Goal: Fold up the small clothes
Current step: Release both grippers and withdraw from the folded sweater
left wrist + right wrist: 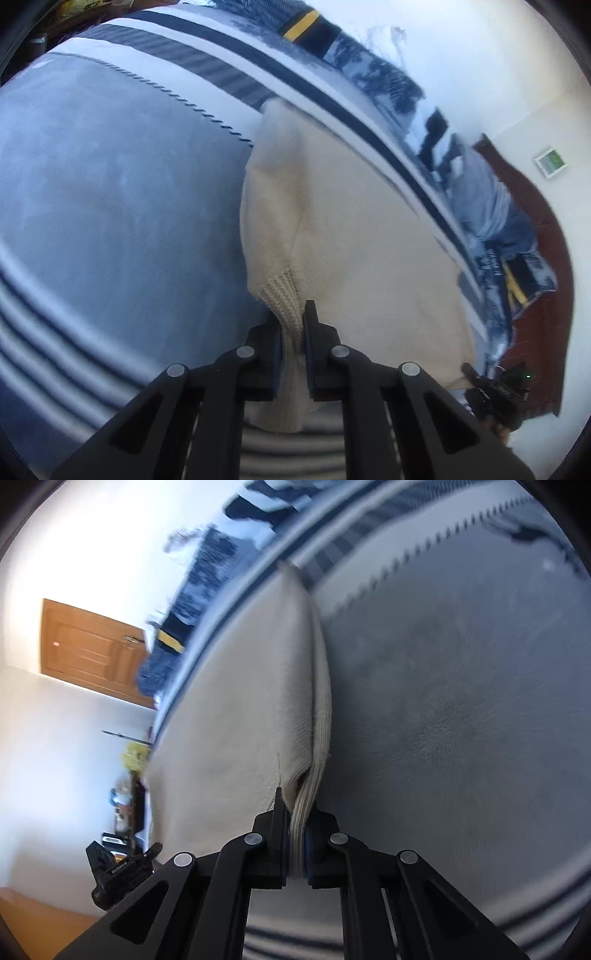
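Left gripper (293, 325): jaws clamped on the ribbed hem of the cream knit garment (351, 236); the fabric bunches into a narrow fold between the pads
Right gripper (297, 812): jaws clamped on another ribbed edge of the same garment (240, 709); several layers of knit are pinched together
Garment position: stretched between the two grippers above the bed cover (110, 206), with its far end lying on the white and dark striped band (207, 66) of the cover
Bed cover: grey pile surface edged with a twisted dark cord; striped borders on the near and far sides
Background, left wrist view: dark blue patterned blanket (373, 74) with a yellow stripe along the far edge of the bed, reddish wooden frame (535, 229), pale wall
Background, right wrist view: wooden door (92, 646), pale wall, the opposite gripper at lower left
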`<state>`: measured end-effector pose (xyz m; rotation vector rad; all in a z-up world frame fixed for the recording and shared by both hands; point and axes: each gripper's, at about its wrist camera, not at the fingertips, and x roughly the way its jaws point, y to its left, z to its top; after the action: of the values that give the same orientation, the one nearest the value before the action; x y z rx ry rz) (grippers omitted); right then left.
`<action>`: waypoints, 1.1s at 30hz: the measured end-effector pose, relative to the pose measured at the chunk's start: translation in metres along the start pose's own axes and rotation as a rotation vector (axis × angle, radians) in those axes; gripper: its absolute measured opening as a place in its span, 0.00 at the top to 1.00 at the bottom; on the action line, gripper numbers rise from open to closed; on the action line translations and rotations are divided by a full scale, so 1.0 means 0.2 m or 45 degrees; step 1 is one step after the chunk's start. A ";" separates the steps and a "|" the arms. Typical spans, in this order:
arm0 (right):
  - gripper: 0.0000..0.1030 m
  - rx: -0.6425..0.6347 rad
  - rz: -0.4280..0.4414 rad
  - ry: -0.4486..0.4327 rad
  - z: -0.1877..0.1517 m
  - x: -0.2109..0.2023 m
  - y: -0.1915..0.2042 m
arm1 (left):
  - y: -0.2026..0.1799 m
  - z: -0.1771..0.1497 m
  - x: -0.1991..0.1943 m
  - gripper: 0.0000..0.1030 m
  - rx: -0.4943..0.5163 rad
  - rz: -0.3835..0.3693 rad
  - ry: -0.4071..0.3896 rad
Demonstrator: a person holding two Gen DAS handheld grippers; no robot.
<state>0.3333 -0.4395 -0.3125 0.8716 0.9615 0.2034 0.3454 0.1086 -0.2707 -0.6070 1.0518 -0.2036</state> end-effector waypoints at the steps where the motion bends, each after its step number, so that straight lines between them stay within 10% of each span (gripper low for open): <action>1: 0.94 -0.015 0.003 0.000 -0.02 -0.04 0.03 | 0.01 -0.05 -0.05 0.91 -0.002 -0.010 0.004; 10: 0.92 -0.219 -0.314 0.067 -0.28 -0.04 0.13 | 0.20 -0.33 0.02 0.88 -0.063 0.106 0.068; 13: 0.87 -0.208 -0.423 0.129 -0.30 0.04 0.11 | 0.15 -0.36 -0.02 0.72 0.002 0.192 0.015; 19: 0.30 -0.199 -0.443 0.018 -0.35 -0.06 0.16 | 0.10 -0.49 -0.12 0.56 0.077 0.237 -0.017; 33: 0.26 -0.490 -0.358 -0.065 -0.70 -0.19 0.43 | 0.02 -0.60 -0.22 0.41 0.139 0.254 -0.095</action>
<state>0.2202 -0.3250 -0.2645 0.3820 0.9462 0.1179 0.2197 0.0859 -0.2816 -0.4051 1.0150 -0.0624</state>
